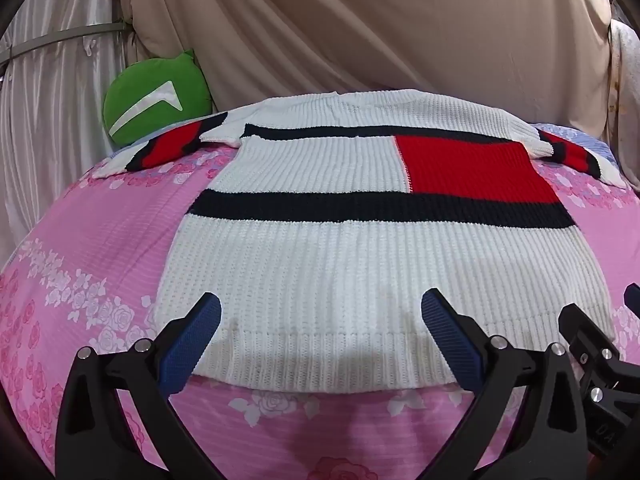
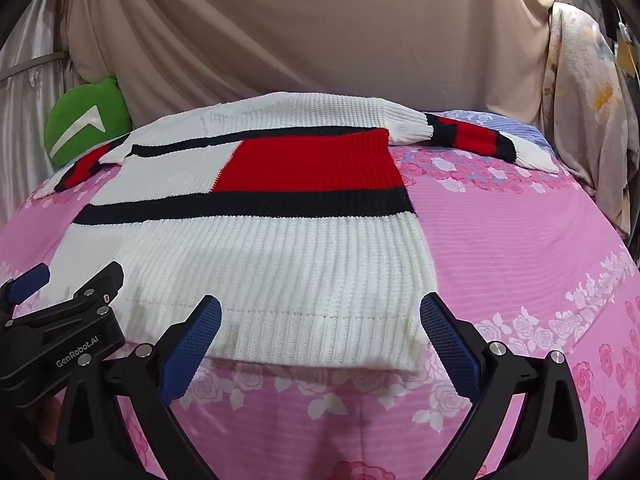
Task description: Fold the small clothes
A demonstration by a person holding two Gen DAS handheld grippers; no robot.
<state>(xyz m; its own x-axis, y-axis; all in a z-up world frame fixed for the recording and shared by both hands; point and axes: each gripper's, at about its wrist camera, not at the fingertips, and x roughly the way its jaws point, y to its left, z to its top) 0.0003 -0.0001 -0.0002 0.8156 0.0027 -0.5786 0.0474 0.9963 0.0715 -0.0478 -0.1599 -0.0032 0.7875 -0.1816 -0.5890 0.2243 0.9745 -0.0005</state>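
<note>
Sweater (image 1: 328, 264), white rib knit w/ dark stripes and a red block, lies flat on the pink rose-print bedsheet (image 1: 92, 224), hem nearest both cameras, both sleeves spread out to the sides. Left gripper (image 1: 320, 344) hovers over the hem's left part, fingers wide apart, nothing between the pads; hem band shows in the gap. Right gripper (image 2: 320, 344) is just beside it over the hem's right corner, also spread wide and empty. Can't tell if any fingertip touches the knit. Both point down at a slant toward the bed, side by side; each camera catches the other gripper's edge. Count: 1 sweater, 2 grippers, 1 green cushion (image 1: 156, 96) at the back left, against beige drapes (image 1: 360, 28).
</note>
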